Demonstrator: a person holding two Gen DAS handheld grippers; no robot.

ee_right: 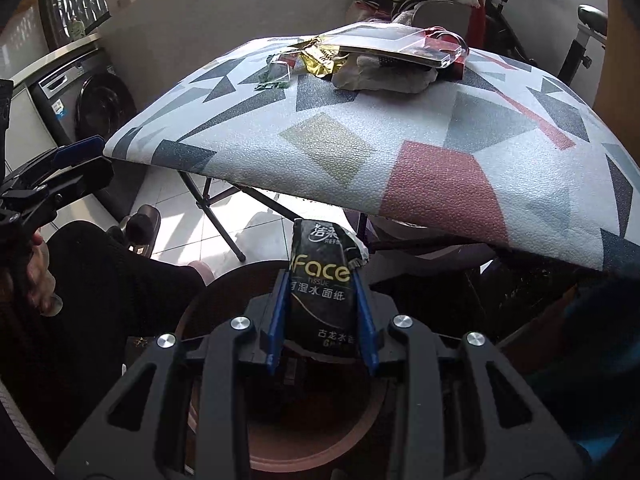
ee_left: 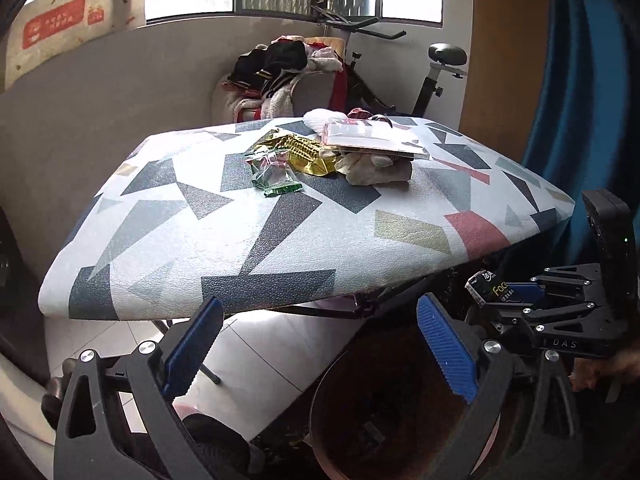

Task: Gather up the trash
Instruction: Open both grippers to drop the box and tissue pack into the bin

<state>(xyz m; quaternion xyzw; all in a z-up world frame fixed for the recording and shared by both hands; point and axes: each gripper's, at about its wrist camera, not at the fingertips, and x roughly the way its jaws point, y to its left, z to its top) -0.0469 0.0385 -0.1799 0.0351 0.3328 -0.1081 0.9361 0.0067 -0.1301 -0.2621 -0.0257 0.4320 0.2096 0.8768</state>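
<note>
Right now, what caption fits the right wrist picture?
Right gripper holds a black tissue pack above the brown bin, beside the patterned table.

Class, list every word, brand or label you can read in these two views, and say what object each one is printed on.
"Face" and "TISSUE": on the black tissue packet held in the right gripper.
"可湿水面纸": same packet, below the brand.
"洁柔" at the packet's top: partly readable.
"古龙水香" at its bottom: cut off, uncertain.
"DAS": on the right gripper's black body.
Red sign on the cream wall poster: too blurred.
</note>
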